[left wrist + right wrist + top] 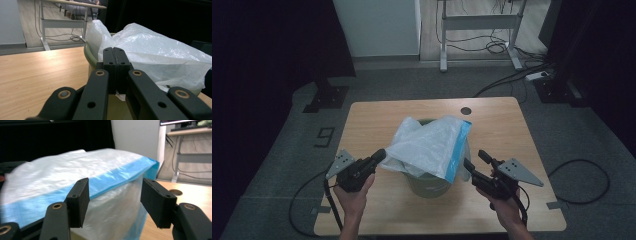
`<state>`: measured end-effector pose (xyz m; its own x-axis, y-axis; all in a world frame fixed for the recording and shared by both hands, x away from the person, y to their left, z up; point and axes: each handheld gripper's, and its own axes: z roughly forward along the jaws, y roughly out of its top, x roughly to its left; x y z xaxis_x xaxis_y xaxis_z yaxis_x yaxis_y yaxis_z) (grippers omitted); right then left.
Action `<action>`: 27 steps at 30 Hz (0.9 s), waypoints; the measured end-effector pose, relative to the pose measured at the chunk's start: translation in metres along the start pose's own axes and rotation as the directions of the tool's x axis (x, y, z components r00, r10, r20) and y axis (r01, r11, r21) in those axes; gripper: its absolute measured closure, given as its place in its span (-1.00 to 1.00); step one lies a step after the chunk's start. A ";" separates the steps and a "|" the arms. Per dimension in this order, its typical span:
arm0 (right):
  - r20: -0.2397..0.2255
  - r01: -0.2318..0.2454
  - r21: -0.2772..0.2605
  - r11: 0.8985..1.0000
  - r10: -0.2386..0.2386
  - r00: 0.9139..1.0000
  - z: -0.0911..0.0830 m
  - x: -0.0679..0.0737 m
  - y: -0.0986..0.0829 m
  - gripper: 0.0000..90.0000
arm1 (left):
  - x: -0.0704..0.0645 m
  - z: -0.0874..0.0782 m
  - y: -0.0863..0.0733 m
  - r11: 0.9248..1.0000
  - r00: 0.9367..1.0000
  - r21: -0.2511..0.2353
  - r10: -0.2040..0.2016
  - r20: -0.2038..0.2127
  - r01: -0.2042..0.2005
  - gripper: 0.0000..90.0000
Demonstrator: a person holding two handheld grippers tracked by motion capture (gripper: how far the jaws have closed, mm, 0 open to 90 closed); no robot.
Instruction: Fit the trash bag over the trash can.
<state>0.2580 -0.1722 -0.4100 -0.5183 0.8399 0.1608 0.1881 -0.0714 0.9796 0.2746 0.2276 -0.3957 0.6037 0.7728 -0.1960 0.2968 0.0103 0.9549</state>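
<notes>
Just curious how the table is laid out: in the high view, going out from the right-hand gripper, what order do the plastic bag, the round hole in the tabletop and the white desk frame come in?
1. Plastic bag, just left of the right gripper.
2. Round hole, near the table's far edge.
3. White desk frame, on the floor beyond.

- A rectangular light-wood table (377, 112) with rounded corners filled the lower centre of the high view, a round dark cable hole (466, 110) near its far edge.
- Grey carpet floor (287, 165) spread around it, with a black "9" marking (325, 136) at the left.
- A white cabinet panel (379, 27) stood at the upper centre.
- A white metal desk frame (479, 22) stood at the upper right on a paler wood-look floor, with loose black cables (497, 47) beneath it.
- Black curtains (267, 45) darkened the upper left and right edges.
- A black stand base (326, 97) rested at the left.
- A white power strip (537, 76) lay at the right.
- The light was dim and even.
</notes>
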 end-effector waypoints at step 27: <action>-0.051 0.024 0.086 0.996 -0.020 0.998 -0.003 0.018 -0.052 -0.21 | 0.004 0.003 -0.004 1.000 1.000 0.003 -0.025 0.017 0.025 0.97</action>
<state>0.2366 -0.1548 -0.4582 -0.5642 0.8124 0.1473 0.2467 -0.0043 0.9691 0.2780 0.2288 -0.4011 0.6082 0.7616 -0.2239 0.3143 0.0279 0.9489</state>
